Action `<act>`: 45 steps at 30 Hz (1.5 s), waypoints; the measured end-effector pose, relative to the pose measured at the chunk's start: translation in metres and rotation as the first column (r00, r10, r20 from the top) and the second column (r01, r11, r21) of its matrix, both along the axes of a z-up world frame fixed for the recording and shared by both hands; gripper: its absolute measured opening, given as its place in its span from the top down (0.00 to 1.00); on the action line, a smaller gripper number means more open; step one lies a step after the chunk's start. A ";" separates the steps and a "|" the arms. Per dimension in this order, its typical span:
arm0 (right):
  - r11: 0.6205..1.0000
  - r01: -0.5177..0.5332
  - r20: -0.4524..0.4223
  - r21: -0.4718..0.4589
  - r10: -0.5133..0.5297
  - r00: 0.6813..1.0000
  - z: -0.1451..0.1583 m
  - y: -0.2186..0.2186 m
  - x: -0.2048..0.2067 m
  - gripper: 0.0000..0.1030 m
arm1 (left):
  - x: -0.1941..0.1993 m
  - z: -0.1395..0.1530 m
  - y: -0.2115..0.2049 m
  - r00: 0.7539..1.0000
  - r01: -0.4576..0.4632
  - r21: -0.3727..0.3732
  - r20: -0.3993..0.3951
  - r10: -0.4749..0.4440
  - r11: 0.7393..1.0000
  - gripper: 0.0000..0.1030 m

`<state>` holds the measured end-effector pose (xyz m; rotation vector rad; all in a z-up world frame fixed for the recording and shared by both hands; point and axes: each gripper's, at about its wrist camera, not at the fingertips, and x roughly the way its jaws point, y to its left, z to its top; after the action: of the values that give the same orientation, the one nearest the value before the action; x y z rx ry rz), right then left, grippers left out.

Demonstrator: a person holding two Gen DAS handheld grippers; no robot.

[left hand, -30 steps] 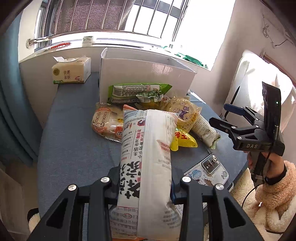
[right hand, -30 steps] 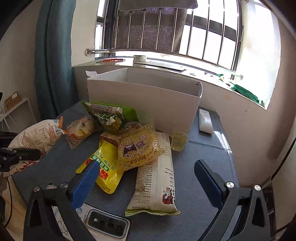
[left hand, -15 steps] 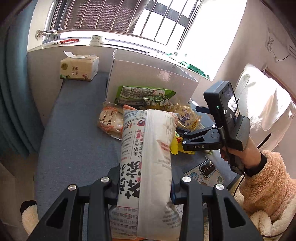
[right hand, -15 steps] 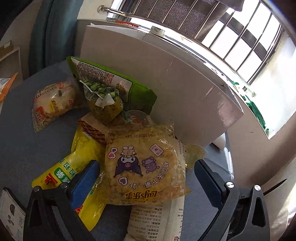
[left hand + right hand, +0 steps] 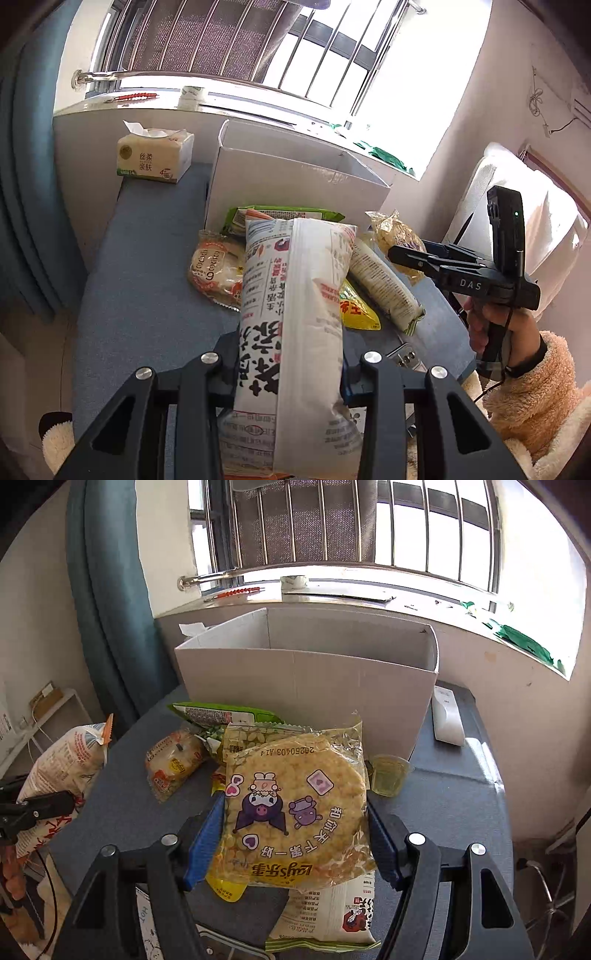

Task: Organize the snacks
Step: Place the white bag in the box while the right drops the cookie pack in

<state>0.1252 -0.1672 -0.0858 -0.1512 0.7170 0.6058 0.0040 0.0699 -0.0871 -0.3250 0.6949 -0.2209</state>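
My left gripper (image 5: 290, 363) is shut on a long white snack bag (image 5: 295, 325) with black and red print, held above the blue table (image 5: 147, 295). My right gripper (image 5: 295, 834) is shut on a yellow corn-cake packet (image 5: 295, 805) with cartoon figures and holds it lifted in front of the open white cardboard box (image 5: 314, 679). In the left wrist view the right gripper (image 5: 417, 254) holds that packet (image 5: 395, 236) to the right of the box (image 5: 295, 184). More snacks lie before the box: a green pack (image 5: 221, 714), an orange bun pack (image 5: 173, 768), a yellow pack (image 5: 358, 310) and a long white pack (image 5: 384, 284).
A tissue pack (image 5: 155, 157) stands at the table's far left. A small jelly cup (image 5: 389, 775) and a white remote (image 5: 447, 716) lie by the box's right side. A phone (image 5: 404, 356) and a printed card lie near the table's front edge. A window sill runs behind the box.
My right gripper has closed on the yellow corn-cake packet and lifted it off the pile. My left gripper still holds the white bag and has moved slightly toward the box.
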 end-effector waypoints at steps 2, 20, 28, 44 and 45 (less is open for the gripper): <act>0.998 0.023 0.012 0.067 -0.024 1.000 0.016 -0.012 -0.004 0.27 | 0.007 0.012 -0.001 0.999 -0.005 -0.020 0.035 0.005 1.000 0.61; 0.962 0.145 -0.056 0.232 -0.136 0.989 0.094 0.001 0.156 0.27 | 0.236 0.119 -0.013 0.989 -0.049 -0.022 0.141 0.051 0.999 0.61; 0.970 0.174 -0.170 0.172 -0.145 0.975 0.069 0.011 0.208 0.13 | 0.297 0.097 -0.030 0.998 -0.058 0.125 0.041 0.053 0.991 0.05; 0.957 0.185 -0.105 0.223 -0.165 0.981 0.075 -0.009 0.177 0.00 | 0.251 0.091 -0.005 0.994 -0.106 0.081 0.040 0.103 0.991 0.00; 0.957 0.171 -0.096 0.234 -0.153 0.984 0.077 -0.011 0.169 0.00 | 0.242 0.091 -0.005 0.994 -0.102 0.087 0.049 0.098 0.991 0.00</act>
<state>0.2939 -0.1782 -0.0085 0.1567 0.7163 0.5387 0.2465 0.0650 0.0041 -0.2678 0.6403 -0.1005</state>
